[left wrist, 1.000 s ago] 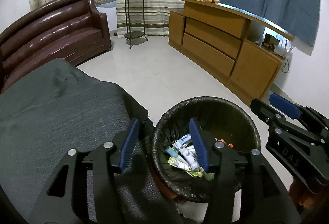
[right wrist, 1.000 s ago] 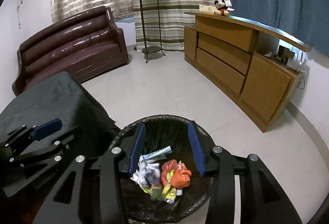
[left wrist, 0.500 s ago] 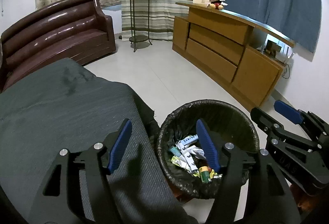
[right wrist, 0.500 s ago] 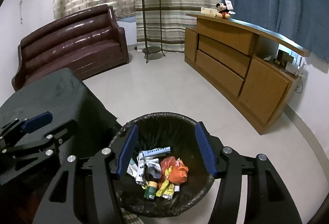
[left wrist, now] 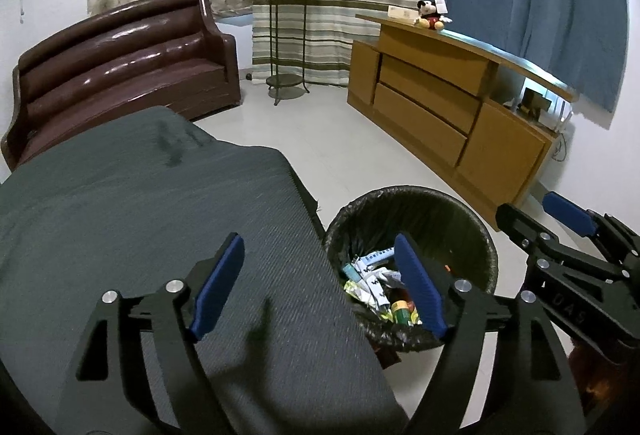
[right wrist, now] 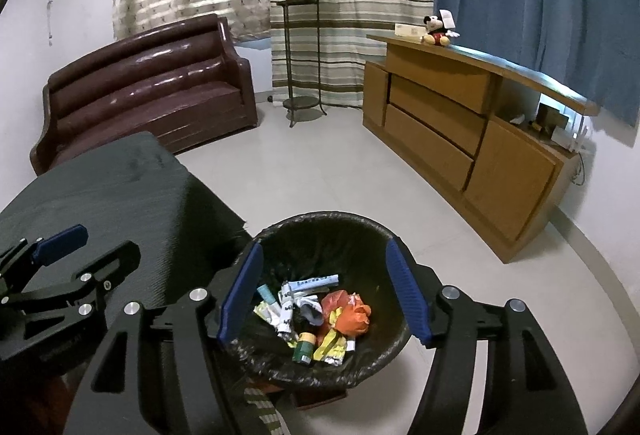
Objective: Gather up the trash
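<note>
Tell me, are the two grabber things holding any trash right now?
No, nothing is held. The left gripper and the right gripper both have their jaws opening with nothing between them. The trash lies in the bin below.

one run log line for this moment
left gripper: opening, empty | right gripper: opening, empty | black-lined round trash bin: wrappers inside | grey cloth-covered table: bare
</note>
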A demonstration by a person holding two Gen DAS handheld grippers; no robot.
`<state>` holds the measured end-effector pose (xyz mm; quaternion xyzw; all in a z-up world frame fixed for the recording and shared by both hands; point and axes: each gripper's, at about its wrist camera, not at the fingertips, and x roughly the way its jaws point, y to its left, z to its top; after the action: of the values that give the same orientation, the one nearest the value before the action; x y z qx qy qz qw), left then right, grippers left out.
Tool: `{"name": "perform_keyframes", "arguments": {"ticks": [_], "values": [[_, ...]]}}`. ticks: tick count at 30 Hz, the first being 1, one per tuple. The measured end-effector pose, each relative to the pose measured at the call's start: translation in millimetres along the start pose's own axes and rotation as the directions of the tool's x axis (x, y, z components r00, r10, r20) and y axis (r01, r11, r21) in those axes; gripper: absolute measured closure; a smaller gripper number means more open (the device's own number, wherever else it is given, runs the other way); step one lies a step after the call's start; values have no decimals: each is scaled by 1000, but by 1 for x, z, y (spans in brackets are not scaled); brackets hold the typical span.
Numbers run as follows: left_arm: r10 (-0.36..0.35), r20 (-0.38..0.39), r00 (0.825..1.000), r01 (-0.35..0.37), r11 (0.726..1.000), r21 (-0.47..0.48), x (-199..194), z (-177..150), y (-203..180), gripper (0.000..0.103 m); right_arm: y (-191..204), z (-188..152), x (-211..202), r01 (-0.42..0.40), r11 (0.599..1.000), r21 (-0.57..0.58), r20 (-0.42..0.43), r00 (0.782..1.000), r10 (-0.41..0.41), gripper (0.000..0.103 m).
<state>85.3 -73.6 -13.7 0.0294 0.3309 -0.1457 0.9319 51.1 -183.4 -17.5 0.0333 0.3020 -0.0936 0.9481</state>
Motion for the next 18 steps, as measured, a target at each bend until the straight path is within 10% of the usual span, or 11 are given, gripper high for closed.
{"name": "perform_keyframes", "arguments": {"ticks": [18], "values": [[83, 42, 996, -82, 996, -30, -64, -29, 15, 13, 17, -13, -41, -58, 997, -50, 47, 997, 60, 30]]}}
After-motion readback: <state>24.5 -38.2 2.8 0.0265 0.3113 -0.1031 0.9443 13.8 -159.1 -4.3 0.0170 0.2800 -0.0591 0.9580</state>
